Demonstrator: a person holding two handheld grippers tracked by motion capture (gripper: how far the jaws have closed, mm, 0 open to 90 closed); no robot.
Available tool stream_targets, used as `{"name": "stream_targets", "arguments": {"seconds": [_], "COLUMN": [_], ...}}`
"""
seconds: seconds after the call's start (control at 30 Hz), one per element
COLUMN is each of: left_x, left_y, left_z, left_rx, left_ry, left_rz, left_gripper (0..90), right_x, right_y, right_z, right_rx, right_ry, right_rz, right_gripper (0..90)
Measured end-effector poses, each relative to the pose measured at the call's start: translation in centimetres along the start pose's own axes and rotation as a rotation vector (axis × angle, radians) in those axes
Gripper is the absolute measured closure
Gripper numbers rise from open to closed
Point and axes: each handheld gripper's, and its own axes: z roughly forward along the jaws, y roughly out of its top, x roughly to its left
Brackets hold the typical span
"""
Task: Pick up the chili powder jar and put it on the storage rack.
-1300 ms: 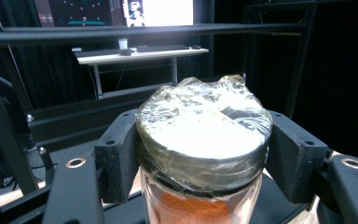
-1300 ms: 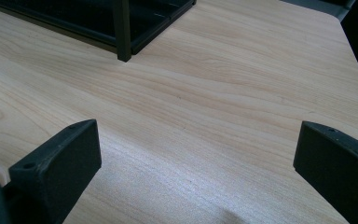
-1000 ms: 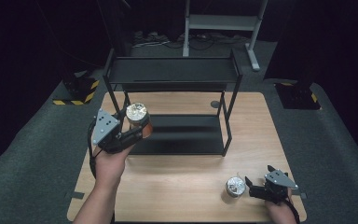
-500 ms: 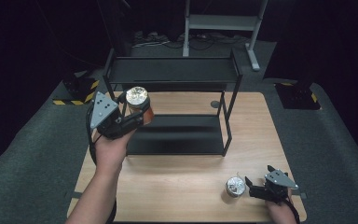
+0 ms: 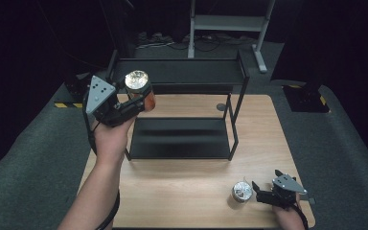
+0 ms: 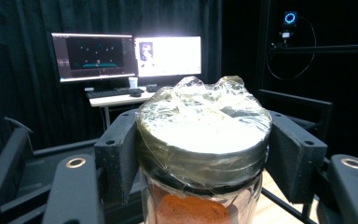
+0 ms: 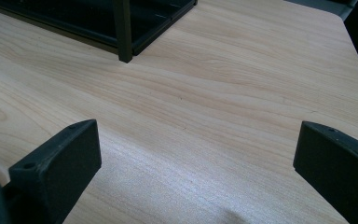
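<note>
Jar of orange-red powder, lid wrapped in clear film, is held upright in the air beside the black two-tier rack's top shelf, probably so it can be set there w/o tipping. Left gripper pinches it just below the lid, fingers pressed on both sides (firm hold). Right gripper rests on the counter w/ fingers spread, empty, just beside a second jar.
</note>
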Motion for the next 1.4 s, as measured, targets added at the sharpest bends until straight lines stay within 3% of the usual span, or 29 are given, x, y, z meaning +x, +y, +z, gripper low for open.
{"name": "stream_targets", "arguments": {"seconds": [0.17, 0.4, 1.0, 1.4], "left_x": [0.0, 0.2, 0.6, 0.8], "left_y": [0.9, 1.1, 1.9, 1.5], "left_z": [0.9, 2.4, 6.6, 8.7], "left_rx": [-0.01, -0.029, -0.053, -0.032], "left_ry": [0.01, 0.005, 0.048, 0.081], "left_rz": [0.015, 0.006, 0.001, -0.013], "left_gripper": [34.2, 34.2, 34.2, 34.2], "right_x": [0.0, -0.1, -0.3, -0.4], "right_y": [0.0, 0.0, -0.2, -0.3], "right_z": [0.0, 0.0, -0.1, -0.1], "right_rx": [0.0, -0.001, -0.012, -0.015], "right_ry": [0.0, 0.002, 0.006, 0.011], "right_rz": [0.003, 0.009, 0.022, 0.023], "right_gripper": [0.0, 0.0, 0.0, 0.0]}}
